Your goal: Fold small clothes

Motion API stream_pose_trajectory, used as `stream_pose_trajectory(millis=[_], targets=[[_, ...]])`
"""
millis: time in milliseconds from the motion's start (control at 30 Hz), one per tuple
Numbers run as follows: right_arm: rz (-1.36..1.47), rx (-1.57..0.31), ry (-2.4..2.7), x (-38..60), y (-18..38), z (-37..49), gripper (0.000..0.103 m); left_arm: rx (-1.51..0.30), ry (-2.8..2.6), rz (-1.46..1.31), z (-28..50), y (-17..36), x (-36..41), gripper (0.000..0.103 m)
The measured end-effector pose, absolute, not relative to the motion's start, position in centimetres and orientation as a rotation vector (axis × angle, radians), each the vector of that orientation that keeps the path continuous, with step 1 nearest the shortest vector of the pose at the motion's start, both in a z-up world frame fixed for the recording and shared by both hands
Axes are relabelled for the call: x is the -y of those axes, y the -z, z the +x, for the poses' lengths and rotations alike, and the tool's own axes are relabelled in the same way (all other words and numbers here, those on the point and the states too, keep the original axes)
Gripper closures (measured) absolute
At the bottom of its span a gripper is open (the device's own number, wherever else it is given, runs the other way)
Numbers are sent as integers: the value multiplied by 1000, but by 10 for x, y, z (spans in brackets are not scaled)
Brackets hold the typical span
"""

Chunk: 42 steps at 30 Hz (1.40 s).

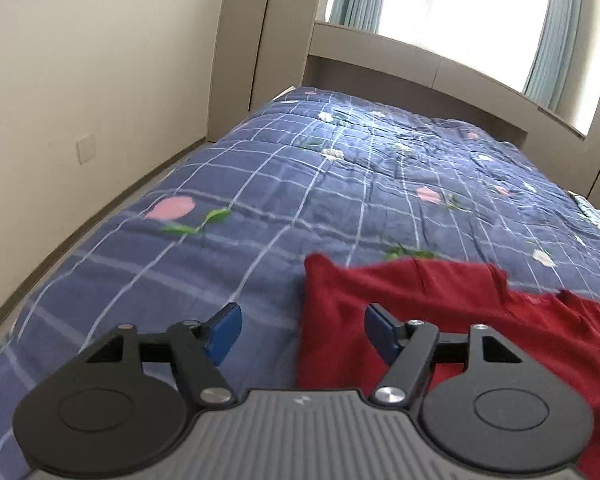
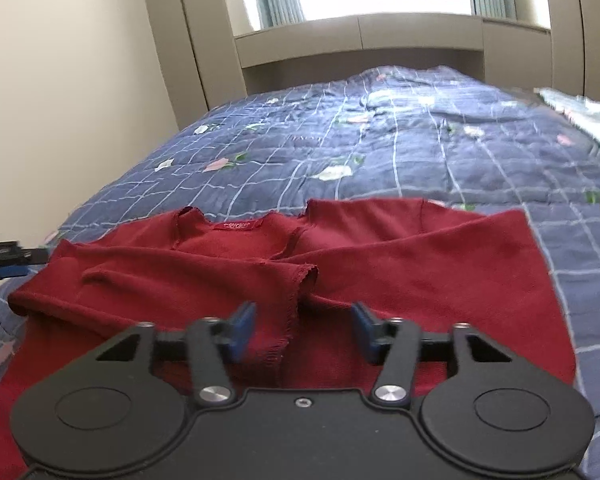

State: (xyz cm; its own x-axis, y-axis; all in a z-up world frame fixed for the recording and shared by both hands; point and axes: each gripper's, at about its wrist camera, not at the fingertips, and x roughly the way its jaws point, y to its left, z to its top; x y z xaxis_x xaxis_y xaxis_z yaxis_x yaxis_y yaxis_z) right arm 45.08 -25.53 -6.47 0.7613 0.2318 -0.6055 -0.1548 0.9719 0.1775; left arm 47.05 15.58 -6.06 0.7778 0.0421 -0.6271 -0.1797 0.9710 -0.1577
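A small dark red top (image 2: 380, 264) lies flat on the bed with both sleeves folded in across its front; its neck label (image 2: 237, 225) faces up at the far side. My right gripper (image 2: 303, 324) is open and empty just above the near part of the top, over the cuff of the folded left sleeve (image 2: 296, 292). My left gripper (image 1: 303, 330) is open and empty above the top's left edge (image 1: 400, 304). The left gripper also shows at the left edge of the right wrist view (image 2: 8, 264).
The bed is covered by a blue checked quilt (image 1: 300, 184) with flower prints. A beige wall (image 1: 80, 80) and floor strip run along the left side. A headboard shelf (image 2: 360, 36) and window stand at the far end. A light patterned cloth (image 2: 580, 116) lies at the far right.
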Motion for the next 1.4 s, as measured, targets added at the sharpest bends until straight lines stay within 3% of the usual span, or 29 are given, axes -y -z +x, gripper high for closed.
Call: stream_pose_trajectory(millis=[33,100,233,300,467,533,567,700,867,1400], targets=[[102,-672,-209,253,65,450,39,-674,-133,-205,464,63,-155,32],[69,-674,-201,248,66,448,36,-705,-152,-179,456,70,-155,52],[20,-678,-181,242,72,441,33,-723,-150,-191,450,81,-159,60],[-10,-677,-167,239,76,440,33,-731,-182,-170,451,81,-156,72],[-63,-674,-137,234,79,439,26,-733,-223,-125,450,84,-149,75],[-78,-677,-131,233,79,440,24,-733,-236,-85,450,83,-144,71],[-77,-677,-131,233,79,440,20,-734,-244,-78,449,80,-142,65],[-60,-652,-136,239,68,426,3,-709,-265,-93,435,63,-139,17],[-46,-636,-156,254,53,395,1,-686,-259,-110,400,45,-130,3],[-87,-667,-190,287,37,244,1,-746,-108,-5,257,33,-64,1]])
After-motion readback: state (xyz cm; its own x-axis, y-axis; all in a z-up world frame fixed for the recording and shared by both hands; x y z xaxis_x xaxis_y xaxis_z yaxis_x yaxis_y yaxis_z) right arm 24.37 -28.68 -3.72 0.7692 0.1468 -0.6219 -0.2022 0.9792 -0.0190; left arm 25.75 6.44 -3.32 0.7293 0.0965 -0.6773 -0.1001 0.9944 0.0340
